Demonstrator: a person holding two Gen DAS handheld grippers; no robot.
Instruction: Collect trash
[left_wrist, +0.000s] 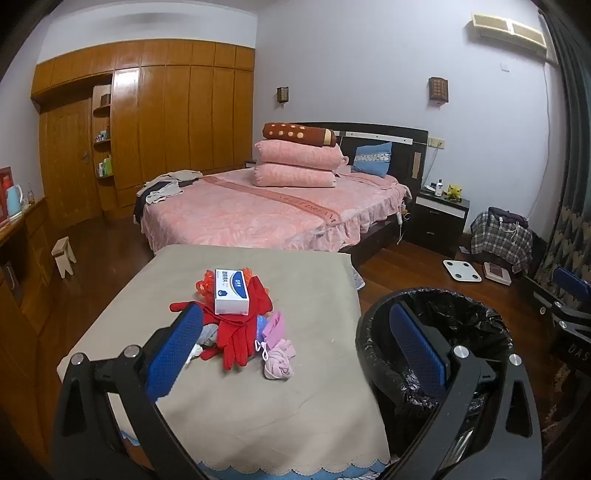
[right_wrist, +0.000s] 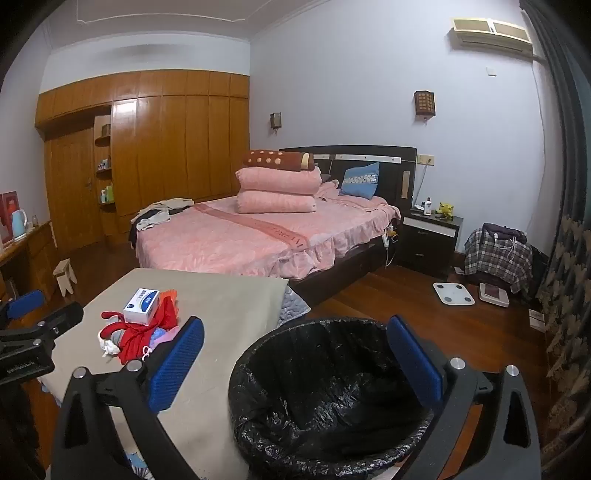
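Left gripper (left_wrist: 295, 339): nearest item, fingers spread wide, holding nothing, raised over the desk (left_wrist: 303, 406), its right finger in front of the bin rim. Right gripper (right_wrist: 295, 354): likewise released and empty, poised over the bin (right_wrist: 321, 391), which stands just beside the desk at 3 o'clock; black liner, nothing visible inside. Desk: beige cloth with a scalloped blue hem. Trash pile on the desk, at 11 o'clock from the left gripper: pink cloth bundle (left_wrist: 279, 363) nearest, red gloves (left_wrist: 240, 332) behind it, a white and blue box (left_wrist: 231, 291) lying on top, orange netting (left_wrist: 205, 283) at the far edge. Floor, 2 o'clock: white scale (left_wrist: 461, 270). Beyond the desk at 12 o'clock: bed (left_wrist: 258, 210) with pink cover and stacked quilts. Nightstand (left_wrist: 439, 214) at 1 o'clock. Wooden wardrobe (left_wrist: 147, 118) along the far wall at 11 o'clock.
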